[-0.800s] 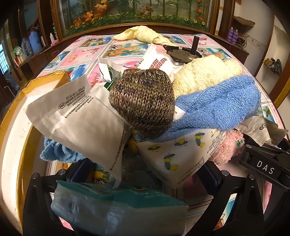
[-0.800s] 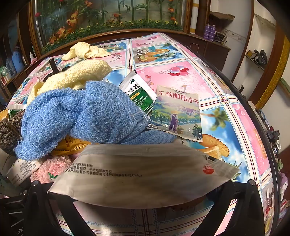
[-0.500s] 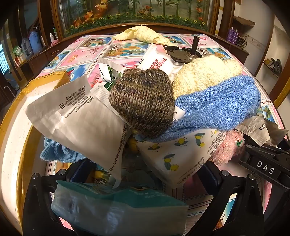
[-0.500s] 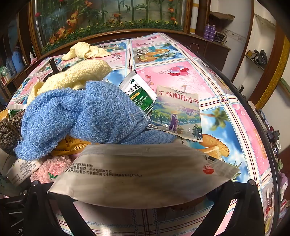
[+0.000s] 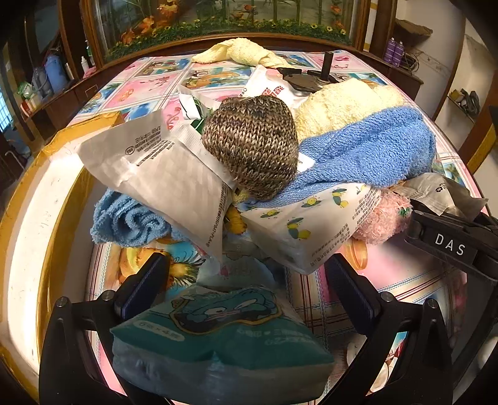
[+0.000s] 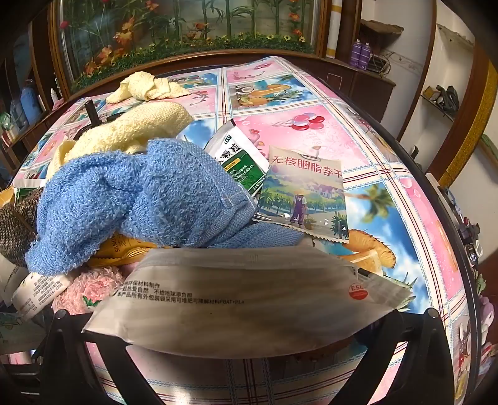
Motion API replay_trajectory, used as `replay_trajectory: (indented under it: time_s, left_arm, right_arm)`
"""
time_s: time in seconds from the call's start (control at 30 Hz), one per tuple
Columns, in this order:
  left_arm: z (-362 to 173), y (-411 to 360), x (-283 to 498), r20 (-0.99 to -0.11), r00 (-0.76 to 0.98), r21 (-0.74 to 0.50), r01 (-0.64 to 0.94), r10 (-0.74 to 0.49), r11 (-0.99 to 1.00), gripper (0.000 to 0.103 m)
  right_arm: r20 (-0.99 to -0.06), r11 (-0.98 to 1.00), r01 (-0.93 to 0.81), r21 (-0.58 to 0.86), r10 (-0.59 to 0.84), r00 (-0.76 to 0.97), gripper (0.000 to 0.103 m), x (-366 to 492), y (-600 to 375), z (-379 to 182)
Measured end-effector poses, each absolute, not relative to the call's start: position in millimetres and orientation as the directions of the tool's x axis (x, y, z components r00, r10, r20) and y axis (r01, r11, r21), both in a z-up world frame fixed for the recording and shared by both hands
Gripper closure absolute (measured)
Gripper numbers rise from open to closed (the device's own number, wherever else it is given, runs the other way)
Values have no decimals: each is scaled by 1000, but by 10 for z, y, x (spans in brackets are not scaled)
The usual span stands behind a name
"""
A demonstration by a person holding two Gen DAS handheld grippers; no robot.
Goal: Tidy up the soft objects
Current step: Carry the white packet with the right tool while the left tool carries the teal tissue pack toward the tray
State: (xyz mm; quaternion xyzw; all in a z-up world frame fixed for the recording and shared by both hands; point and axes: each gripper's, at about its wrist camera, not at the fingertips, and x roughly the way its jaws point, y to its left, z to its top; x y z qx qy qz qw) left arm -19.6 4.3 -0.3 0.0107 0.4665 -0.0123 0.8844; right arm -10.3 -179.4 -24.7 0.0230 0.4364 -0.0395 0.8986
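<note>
- Grippers first: we hold the left gripper point(image 5: 246, 280) with its fingers wide apart, and a teal packet point(image 5: 218, 336) lies between them, but the pads do not press it as far as we can see. The right gripper point(image 6: 249, 349) also stands wide apart, with a grey pouch point(image 6: 249, 296) lying across its fingers, loose and not clamped.
- Soft things make one heap, and we take the brown knitted hat point(image 5: 252, 145) on top of it as our landmark. Just to the right of the hat, touching it, lies the blue towel point(image 5: 367, 149); behind that towel is a cream towel point(image 5: 342, 102). Below the hat to the left is a second blue cloth point(image 5: 124, 221), and below to the right a pink fluffy thing point(image 5: 382, 218).
- Risk, in our judgement: the heap is mixed with smooth packets, so if we pull one towel, the hat can roll off and the packets can slide away.
- Another risk: closing now could catch a packet and not a soft thing, because the packets lie nearest to the fingers.
- Under the hat and the heap is a table point(image 6: 311, 131) with a bright picture cloth in pink and blue squares.
- Far behind the hat stands a large glass case point(image 5: 218, 18) with plants, and dark wooden cabinets are around the room.
</note>
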Motion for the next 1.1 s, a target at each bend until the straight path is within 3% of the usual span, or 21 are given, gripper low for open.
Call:
replay_trajectory:
  time_s: [0.23,0.33,0.5,0.7,0.93,1.1]
  left_arm:
    - [11,86,-229,-841,541,1,38,-20,999,0]
    - [53,137,-337,-844,525,-72,95,-111,993,4]
    - [373,389,-635,-752,612,-223,115,-246,968,6]
    - [798,1008,-873,-632,718,-334,89,-293,938,6]
    - [611,958,-989,-734,605,-298,121,-308,947,6]
    - [291,574,-884,-824,507,-195,165,-253,967,6]
  right_arm:
    - [-818,999,34,9,-12,575,0,-243,-1737,-237]
    - [-845,1000,-26,9,22,534,0,-280,-1730,-229]
    - [-837,994,-113,0,62,543,0,-436,-1756,-252]
    - [-838,990,-144,3,81,539,0,-595,-1799,-263]
    - [-865,973,-232,0,117,488,0,-652,-1883,-258]
    - [-863,974,-229,1,116,492,0,-653,-1905,-257]
